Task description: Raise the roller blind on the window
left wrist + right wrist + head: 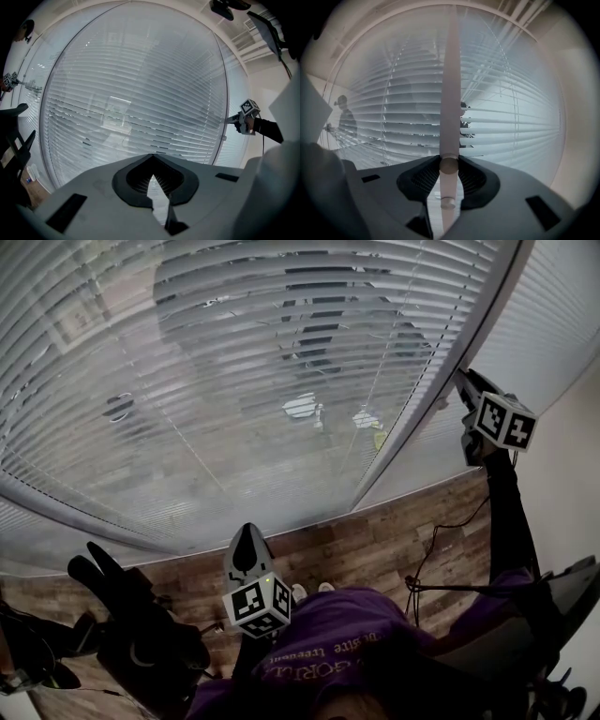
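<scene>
Left claw [152, 180] is hanging closed and empty; right claw [449, 174] is clamping the upright wand [451, 84] beside the blind [234, 381].

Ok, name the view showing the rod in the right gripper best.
Right gripper view: the rod runs upward, clamped between the jaws. Head view and left gripper view show only the right gripper at the edge of the blind; rod indistinct.

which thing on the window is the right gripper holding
Find the wide window blind of horizontal slats, then go to its right edge. There a pale, smooth round wand hangs upright, with the right gripper shut on its lower end. Unlike the thin cords crossing the slats, it is thick and straight.
</scene>
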